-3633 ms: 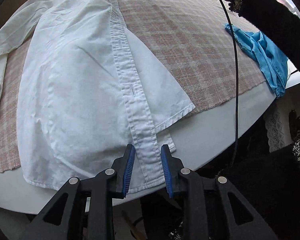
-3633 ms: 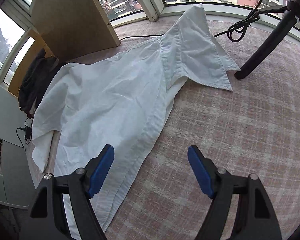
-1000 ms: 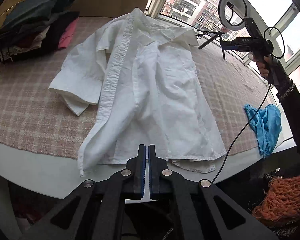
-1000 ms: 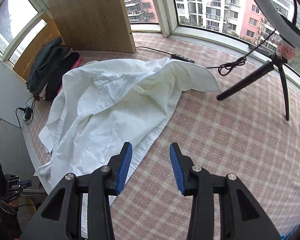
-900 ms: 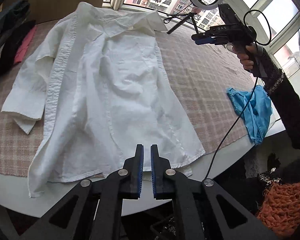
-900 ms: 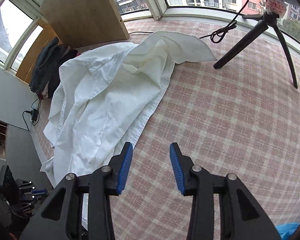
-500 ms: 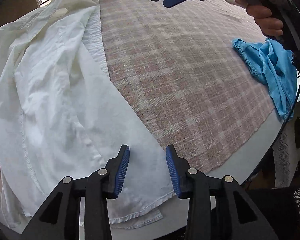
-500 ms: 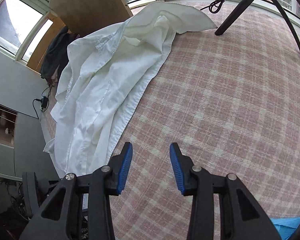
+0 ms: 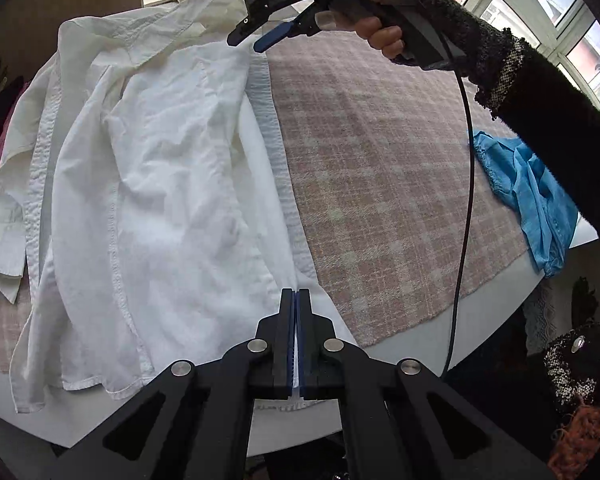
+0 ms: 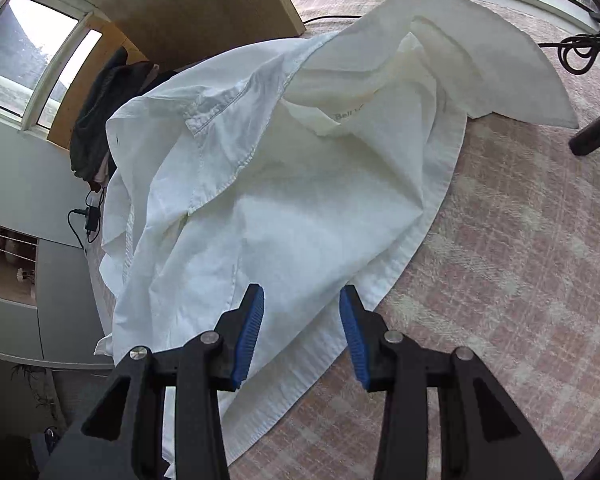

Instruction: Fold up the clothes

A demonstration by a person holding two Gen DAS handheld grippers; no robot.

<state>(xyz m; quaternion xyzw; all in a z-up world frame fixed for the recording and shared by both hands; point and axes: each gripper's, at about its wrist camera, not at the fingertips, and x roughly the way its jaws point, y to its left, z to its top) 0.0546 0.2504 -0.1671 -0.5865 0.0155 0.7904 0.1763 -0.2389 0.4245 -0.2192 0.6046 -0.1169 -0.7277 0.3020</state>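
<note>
White shirt (image 9: 160, 200): light, limp cotton; take by stiffer placket (image 9: 274, 152). Left gripper (image 9: 296, 344) pinches hem; right gripper (image 10: 302, 336) spread above the placket.

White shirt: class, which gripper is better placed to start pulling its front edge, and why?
Left. The left gripper is already shut on the white shirt hem; the right gripper is open above the edge, gripping nothing.

Left gripper (image 9: 296, 332): pinching white shirt (image 9: 156, 184) hem, lower centre.
Right gripper (image 9: 246, 42): hovering parted, upper centre.
Blue cloth (image 9: 528, 196): lying right.
</note>
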